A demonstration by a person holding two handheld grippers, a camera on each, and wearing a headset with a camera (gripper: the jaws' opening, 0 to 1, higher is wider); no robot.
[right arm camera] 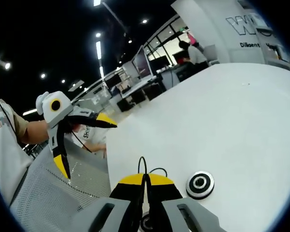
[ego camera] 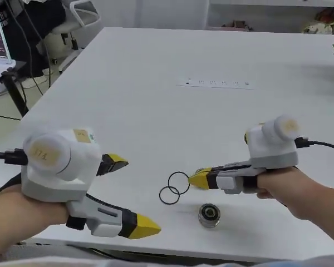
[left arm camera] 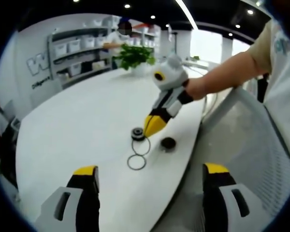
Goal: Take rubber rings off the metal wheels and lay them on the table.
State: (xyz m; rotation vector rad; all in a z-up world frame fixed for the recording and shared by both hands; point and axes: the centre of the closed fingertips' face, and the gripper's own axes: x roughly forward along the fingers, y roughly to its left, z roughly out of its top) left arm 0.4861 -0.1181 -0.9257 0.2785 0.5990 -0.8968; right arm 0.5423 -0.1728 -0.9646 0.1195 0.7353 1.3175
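Two thin black rubber rings lie side by side near the table's front edge; one (ego camera: 160, 195) lies free and the other (ego camera: 168, 181) meets the yellow tips of my right gripper (ego camera: 190, 178), which is shut on its rim. In the right gripper view the shut tips (right arm camera: 145, 176) have a black ring line rising from them. One metal wheel (ego camera: 209, 214) stands near the front edge. The left gripper view shows it (left arm camera: 168, 143) and a second wheel (left arm camera: 137, 134) beside the right gripper (left arm camera: 152, 129). My left gripper (ego camera: 134, 194) hovers open at the left, apart from everything.
The white table (ego camera: 156, 111) stretches far ahead. A white power strip (ego camera: 216, 83) lies flat at its middle back. Beyond the table's left corner stand a chair (ego camera: 80, 16) and a monitor. The front edge runs just under both grippers.
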